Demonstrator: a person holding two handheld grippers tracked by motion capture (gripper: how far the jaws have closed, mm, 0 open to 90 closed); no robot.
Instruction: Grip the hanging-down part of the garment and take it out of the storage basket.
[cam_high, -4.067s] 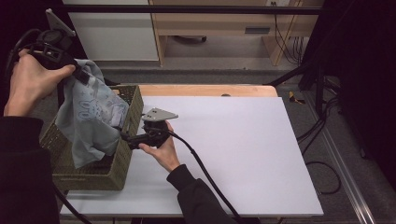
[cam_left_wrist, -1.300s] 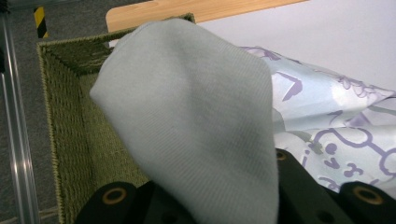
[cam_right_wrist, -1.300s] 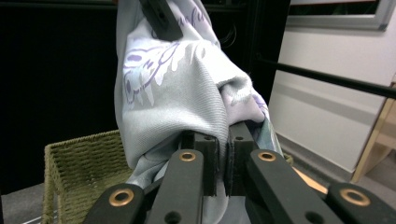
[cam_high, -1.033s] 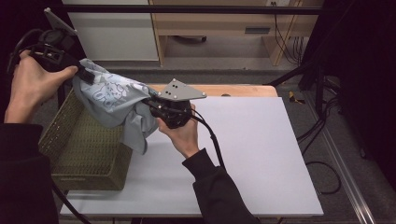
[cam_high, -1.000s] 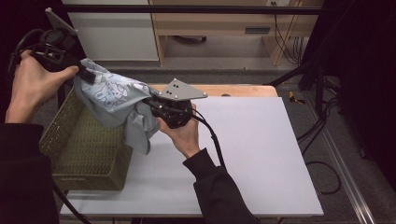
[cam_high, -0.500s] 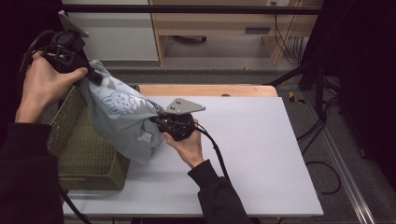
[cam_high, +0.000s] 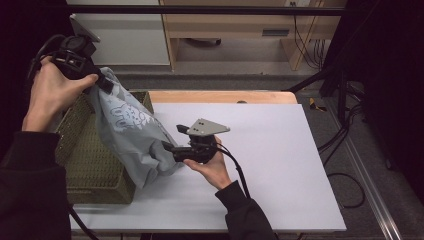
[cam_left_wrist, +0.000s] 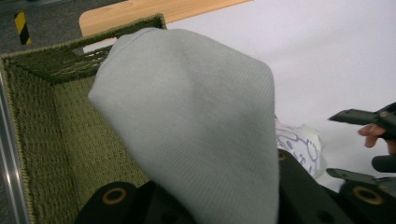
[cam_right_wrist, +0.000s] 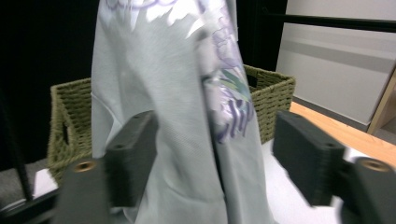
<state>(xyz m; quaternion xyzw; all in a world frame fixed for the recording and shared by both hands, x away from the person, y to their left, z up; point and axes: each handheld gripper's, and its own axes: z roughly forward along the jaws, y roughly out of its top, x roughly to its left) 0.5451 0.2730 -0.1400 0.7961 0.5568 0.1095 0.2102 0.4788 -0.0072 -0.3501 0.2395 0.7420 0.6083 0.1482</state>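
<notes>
A grey printed garment (cam_high: 132, 135) hangs from my left gripper (cam_high: 102, 81), which is shut on its top corner, high over the green woven basket (cam_high: 90, 165). The cloth's lower end rests on the white table (cam_high: 270, 150) beside the basket. My right gripper (cam_high: 167, 148) is low over the table, pointing left at the cloth. Its jaws have just been opening. In the right gripper view the garment (cam_right_wrist: 177, 116) hangs between the wide-apart jaws of that gripper (cam_right_wrist: 217, 140), and the pads do not press on it. In the left gripper view the garment (cam_left_wrist: 201, 140) drapes over the jaws.
The basket (cam_left_wrist: 56, 121) stands at the table's left edge and looks hollow inside. Right of my right hand the white tabletop is bare. A wooden strip (cam_high: 225, 96) borders the table's far side. Cables (cam_high: 345, 140) lie on the floor to the right.
My right gripper has come down toward the table and its jaws have spread off the cloth. The garment, earlier stretched between both grippers, now hangs from the left one.
</notes>
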